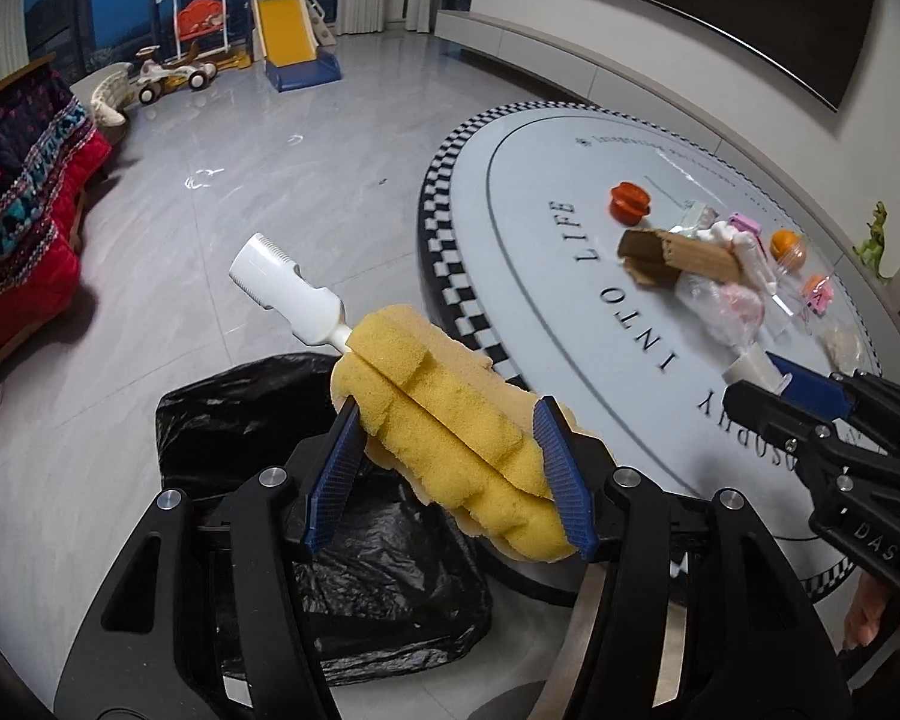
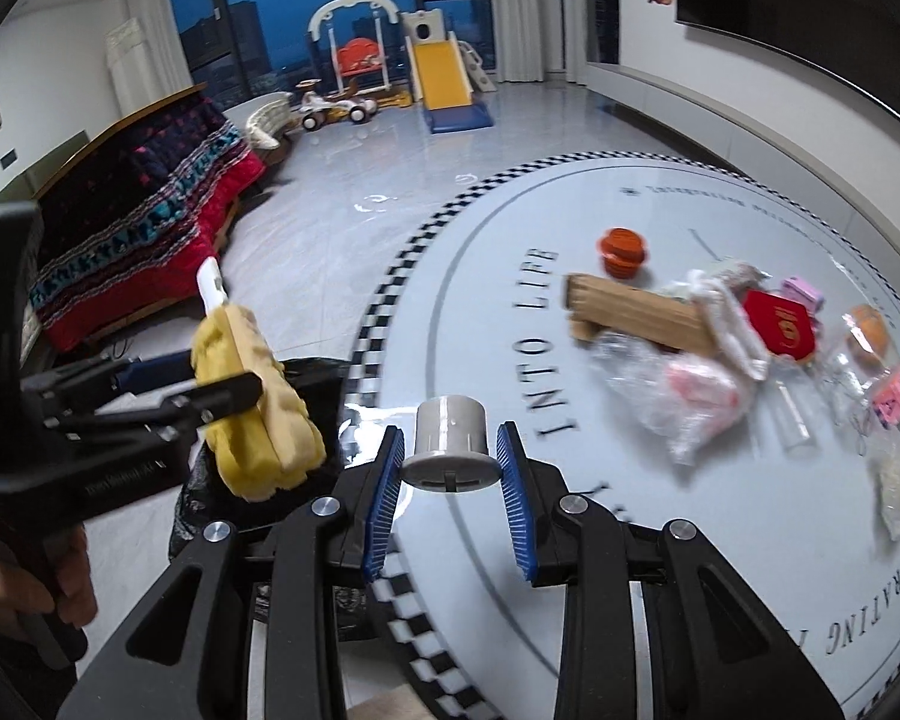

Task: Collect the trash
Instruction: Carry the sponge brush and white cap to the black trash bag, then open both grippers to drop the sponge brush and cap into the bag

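Observation:
My left gripper [image 1: 450,468] is shut on a yellow sponge brush [image 1: 450,438] with a white handle, held over an open black trash bag [image 1: 330,570] on the floor. It also shows in the right wrist view [image 2: 252,414]. My right gripper [image 2: 450,474] is shut on a small grey plastic cap [image 2: 450,444], held above the table edge near the bag [image 2: 324,384]. It appears at the right of the left wrist view [image 1: 810,396]. A pile of trash lies on the round table [image 2: 570,540]: a cardboard piece [image 2: 636,312], clear plastic bags [image 2: 678,396], an orange lid [image 2: 621,252].
The table has a checkered rim [image 1: 444,252]. A red booklet [image 2: 780,324], pink items and an orange ball [image 2: 870,324] lie further right. A sofa with a red blanket [image 2: 150,240] stands left. Toys and a slide [image 2: 444,78] are far across the floor.

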`<state>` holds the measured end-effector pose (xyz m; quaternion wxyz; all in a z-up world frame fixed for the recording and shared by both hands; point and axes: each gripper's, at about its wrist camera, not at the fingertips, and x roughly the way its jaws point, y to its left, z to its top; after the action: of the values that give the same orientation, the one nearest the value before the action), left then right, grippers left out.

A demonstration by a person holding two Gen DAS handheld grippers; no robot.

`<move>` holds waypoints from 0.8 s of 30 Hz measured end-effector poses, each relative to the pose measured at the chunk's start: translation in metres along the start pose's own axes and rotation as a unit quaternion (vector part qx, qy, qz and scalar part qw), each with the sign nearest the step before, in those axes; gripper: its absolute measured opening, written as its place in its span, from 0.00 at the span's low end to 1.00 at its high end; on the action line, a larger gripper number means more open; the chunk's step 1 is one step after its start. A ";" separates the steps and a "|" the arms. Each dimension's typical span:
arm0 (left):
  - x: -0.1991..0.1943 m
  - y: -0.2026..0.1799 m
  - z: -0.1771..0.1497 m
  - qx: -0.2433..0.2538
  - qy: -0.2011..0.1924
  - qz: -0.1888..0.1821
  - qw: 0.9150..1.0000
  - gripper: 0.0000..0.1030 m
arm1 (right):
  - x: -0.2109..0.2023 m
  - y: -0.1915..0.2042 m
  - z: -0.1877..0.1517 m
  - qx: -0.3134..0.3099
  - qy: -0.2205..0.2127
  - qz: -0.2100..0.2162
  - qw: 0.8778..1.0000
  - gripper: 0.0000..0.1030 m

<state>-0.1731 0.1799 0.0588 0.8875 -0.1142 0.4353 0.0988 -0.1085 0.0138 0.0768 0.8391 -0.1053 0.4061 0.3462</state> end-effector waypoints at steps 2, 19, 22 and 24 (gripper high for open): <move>0.001 0.014 -0.013 -0.005 0.005 0.013 1.000 0.55 | 0.005 0.015 0.000 -0.008 0.003 0.011 1.000 0.33; 0.040 0.113 -0.094 -0.083 0.089 0.138 0.983 0.94 | 0.058 0.121 0.002 -0.063 0.047 0.099 0.992 0.65; 0.039 0.119 -0.099 -0.095 0.096 0.130 0.982 0.94 | 0.060 0.120 0.000 -0.060 0.049 0.099 0.992 0.65; 0.038 0.117 -0.099 -0.092 0.094 0.131 0.983 0.94 | 0.060 0.116 -0.001 -0.059 0.049 0.098 0.992 0.65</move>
<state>-0.2565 0.2662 -0.0441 0.8076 -0.1464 0.5171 0.2428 -0.1606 0.1283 0.0432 0.7727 -0.1309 0.4338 0.4445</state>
